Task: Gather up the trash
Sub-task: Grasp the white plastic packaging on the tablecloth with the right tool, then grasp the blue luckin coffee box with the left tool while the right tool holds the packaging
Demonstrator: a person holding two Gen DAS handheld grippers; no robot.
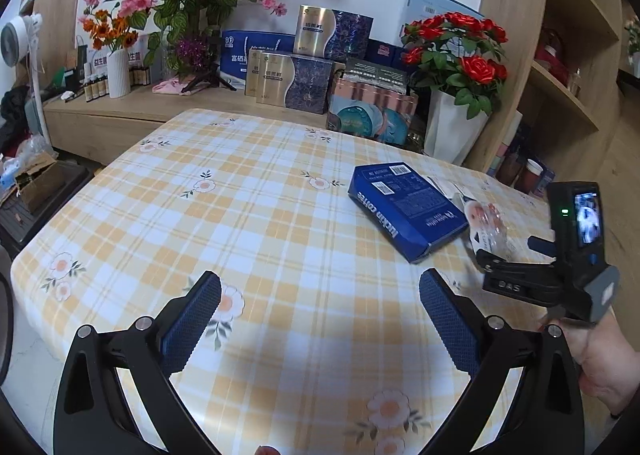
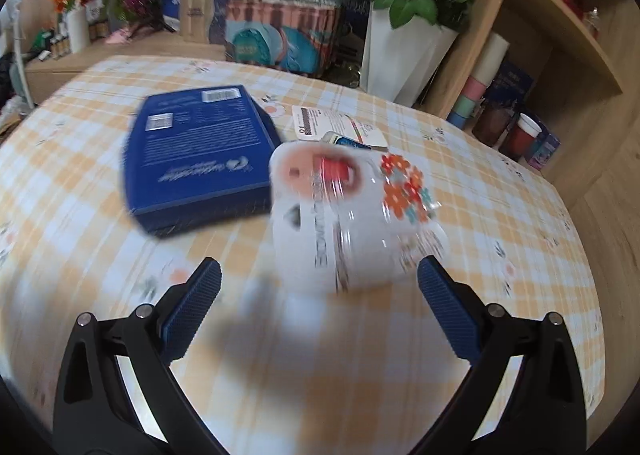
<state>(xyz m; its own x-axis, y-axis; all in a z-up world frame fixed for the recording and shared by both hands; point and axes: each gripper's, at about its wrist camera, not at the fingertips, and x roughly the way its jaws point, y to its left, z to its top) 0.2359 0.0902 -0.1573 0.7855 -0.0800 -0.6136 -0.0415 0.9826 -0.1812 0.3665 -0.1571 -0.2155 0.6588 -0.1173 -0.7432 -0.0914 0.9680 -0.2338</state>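
A flat blue coffee box (image 1: pixel 404 209) lies on the checked tablecloth (image 1: pixel 240 215); it also shows in the right wrist view (image 2: pixel 200 155). Beside it lies a white plastic wrapper with orange flowers (image 2: pixel 352 215), blurred, also in the left wrist view (image 1: pixel 490 227). A small white paper slip (image 2: pixel 336 125) lies behind it. My right gripper (image 2: pixel 319 295) is open, just short of the wrapper; it appears in the left wrist view (image 1: pixel 486 255). My left gripper (image 1: pixel 320 303) is open and empty over the cloth, left of the box.
Behind the table a low wooden shelf (image 1: pixel 160 111) holds gift boxes (image 1: pixel 296 83), flower vases and small bottles. A white pot of red roses (image 1: pixel 452 127) stands at the table's far right. Wooden shelving (image 2: pixel 560 55) stands to the right.
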